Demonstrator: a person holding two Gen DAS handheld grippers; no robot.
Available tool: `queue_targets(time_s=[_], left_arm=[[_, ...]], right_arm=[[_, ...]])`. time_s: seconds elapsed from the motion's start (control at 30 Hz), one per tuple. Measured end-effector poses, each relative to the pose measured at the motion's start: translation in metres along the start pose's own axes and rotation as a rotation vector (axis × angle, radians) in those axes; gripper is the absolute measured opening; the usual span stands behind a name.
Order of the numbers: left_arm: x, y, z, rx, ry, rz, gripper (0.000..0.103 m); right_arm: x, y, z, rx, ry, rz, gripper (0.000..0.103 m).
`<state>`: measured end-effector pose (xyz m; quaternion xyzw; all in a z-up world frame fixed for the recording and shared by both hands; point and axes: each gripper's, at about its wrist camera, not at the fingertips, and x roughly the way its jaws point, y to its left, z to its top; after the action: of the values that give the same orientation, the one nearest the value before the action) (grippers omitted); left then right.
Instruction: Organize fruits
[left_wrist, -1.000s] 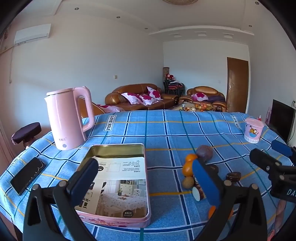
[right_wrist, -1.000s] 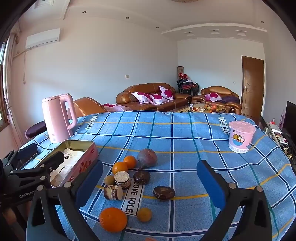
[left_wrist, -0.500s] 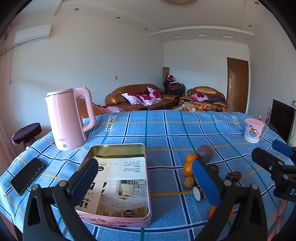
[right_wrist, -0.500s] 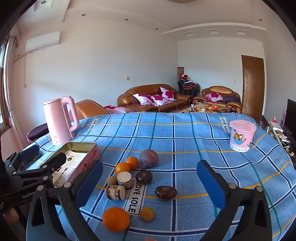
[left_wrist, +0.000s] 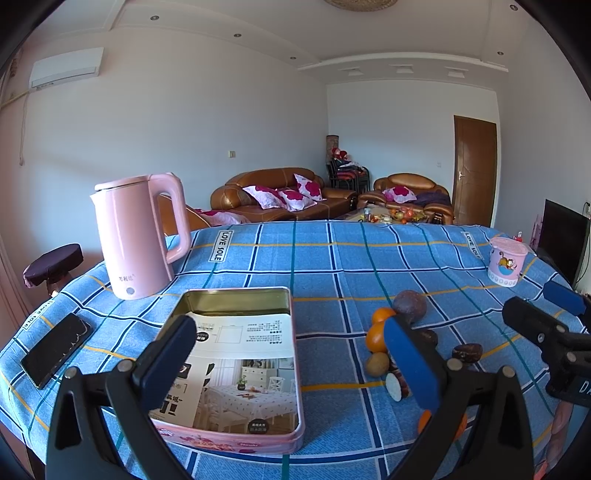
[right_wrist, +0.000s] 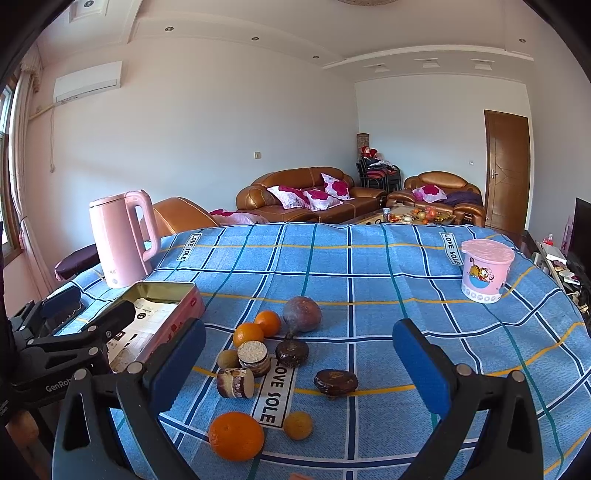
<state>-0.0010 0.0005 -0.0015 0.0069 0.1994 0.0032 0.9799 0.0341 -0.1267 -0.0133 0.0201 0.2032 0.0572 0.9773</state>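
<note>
Fruit lies scattered on the blue checked tablecloth (right_wrist: 369, 266): a large orange (right_wrist: 236, 435), a small yellow fruit (right_wrist: 298, 425), two tangerines (right_wrist: 255, 328), a purple round fruit (right_wrist: 302, 314), a brown kiwi-like fruit (right_wrist: 227, 358), and dark round pieces (right_wrist: 335, 382). The open pink tin (left_wrist: 240, 365), lined with a printed leaflet, sits left of them. My left gripper (left_wrist: 291, 354) hovers open over the tin's near edge. My right gripper (right_wrist: 299, 365) is open above the fruit cluster, holding nothing. Each gripper shows at the edge of the other's view.
A pink kettle (left_wrist: 140, 232) stands at the back left, a black phone (left_wrist: 55, 349) lies near the left edge, and a pink lidded cup (right_wrist: 487, 275) sits at the right. Two small cylindrical cakes (right_wrist: 243, 369) lie among the fruit. Sofas stand beyond the table.
The right gripper's view has shifted slightly, with the fruit sitting a little higher and further right in frame. The left gripper has barely moved.
</note>
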Motion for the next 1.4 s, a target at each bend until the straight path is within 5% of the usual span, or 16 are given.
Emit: queue_targets(time_s=[1.4], left_arm=[[-0.0013,0.0071,-0.0015,0.001,0.003,-0.002,0.103]], right_arm=[[-0.0007,0.0021,-0.0064,0.004,0.003,0.003,0.102]])
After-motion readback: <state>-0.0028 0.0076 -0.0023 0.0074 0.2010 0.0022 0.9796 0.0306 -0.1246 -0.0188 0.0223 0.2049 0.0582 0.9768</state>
